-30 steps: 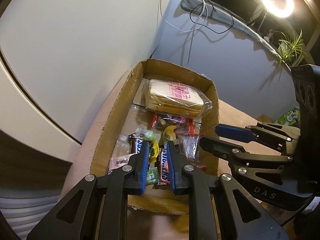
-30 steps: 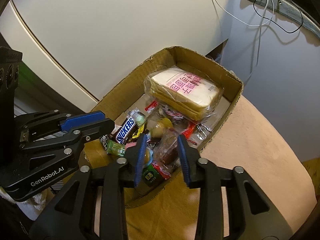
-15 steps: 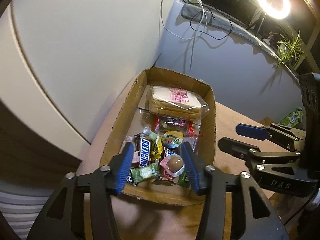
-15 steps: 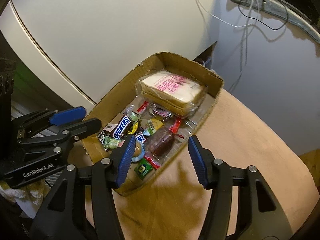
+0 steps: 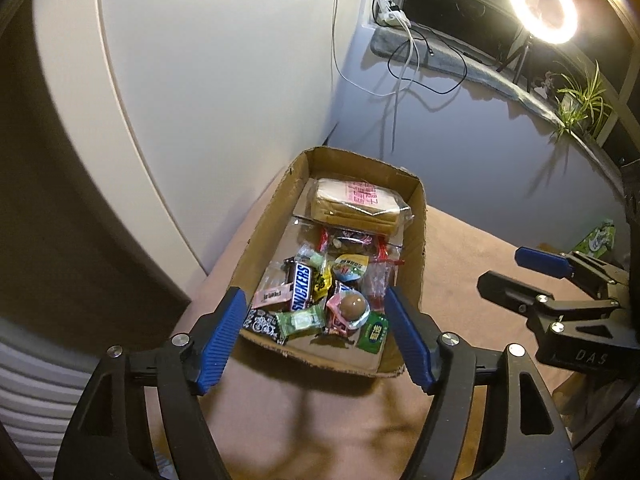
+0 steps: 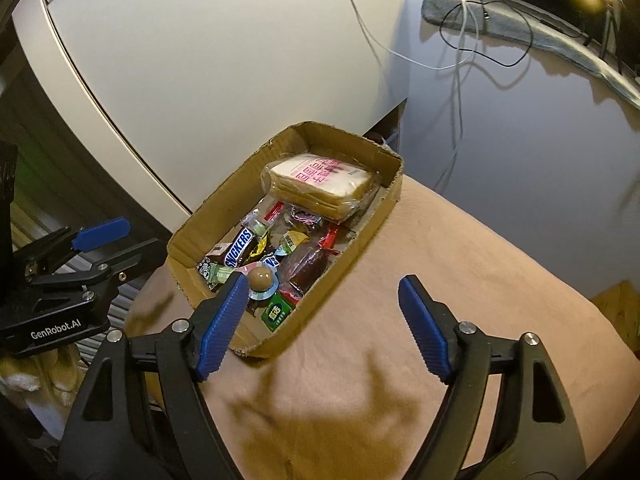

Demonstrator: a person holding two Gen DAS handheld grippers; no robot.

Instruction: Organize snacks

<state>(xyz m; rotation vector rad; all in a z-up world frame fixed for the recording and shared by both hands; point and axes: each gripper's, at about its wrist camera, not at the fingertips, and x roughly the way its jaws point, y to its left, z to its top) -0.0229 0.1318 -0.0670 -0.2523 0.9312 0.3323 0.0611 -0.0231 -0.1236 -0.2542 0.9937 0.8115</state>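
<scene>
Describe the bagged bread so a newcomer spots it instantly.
Find the cardboard box on the tan cloth. At its far end lies the bagged sliced bread, the only big flat pack, pink print on top; everything nearer is small candy.

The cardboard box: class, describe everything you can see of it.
The cardboard box is a shallow, open-topped brown tray with ragged, torn edges, resting flat on a tan cloth-covered surface beside a white wall. A wrapped bread packet lies at its far end; small wrapped snacks, including a Snickers bar, crowd the near end. Nothing grips it.
</scene>
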